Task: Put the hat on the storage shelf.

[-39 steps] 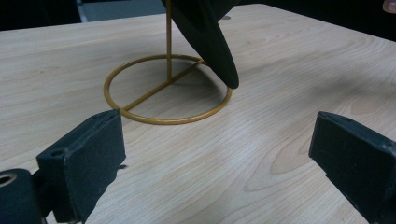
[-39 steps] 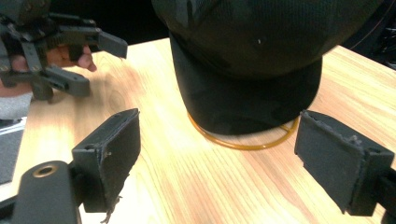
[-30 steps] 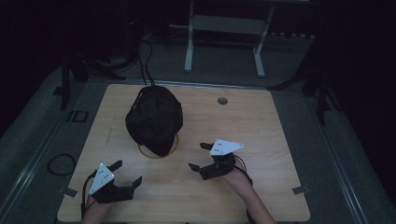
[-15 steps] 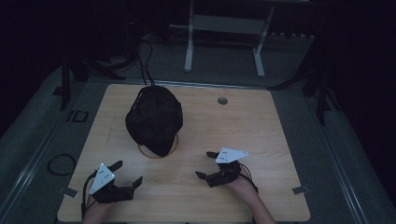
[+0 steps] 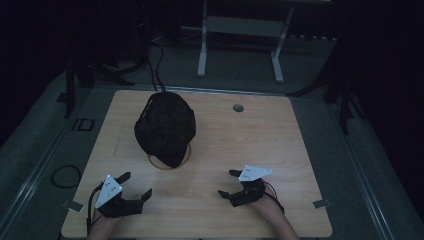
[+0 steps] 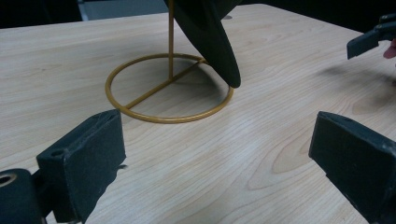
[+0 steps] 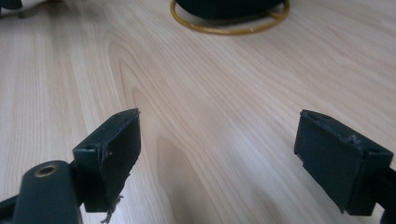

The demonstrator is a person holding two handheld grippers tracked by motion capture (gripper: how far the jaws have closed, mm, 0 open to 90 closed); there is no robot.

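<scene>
Right gripper (image 5: 231,183) has drawn back from the black cap on its gold wire stand (image 5: 165,131) toward the surface's near edge; both grippers' jaws wide open, empty. Left gripper (image 5: 135,184) unmoved. Likely resting between steps.

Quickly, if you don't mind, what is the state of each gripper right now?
Left gripper: open, holding nothing, near the front edge of the table.
Right gripper: open, holding nothing, also over bare wood.
</scene>
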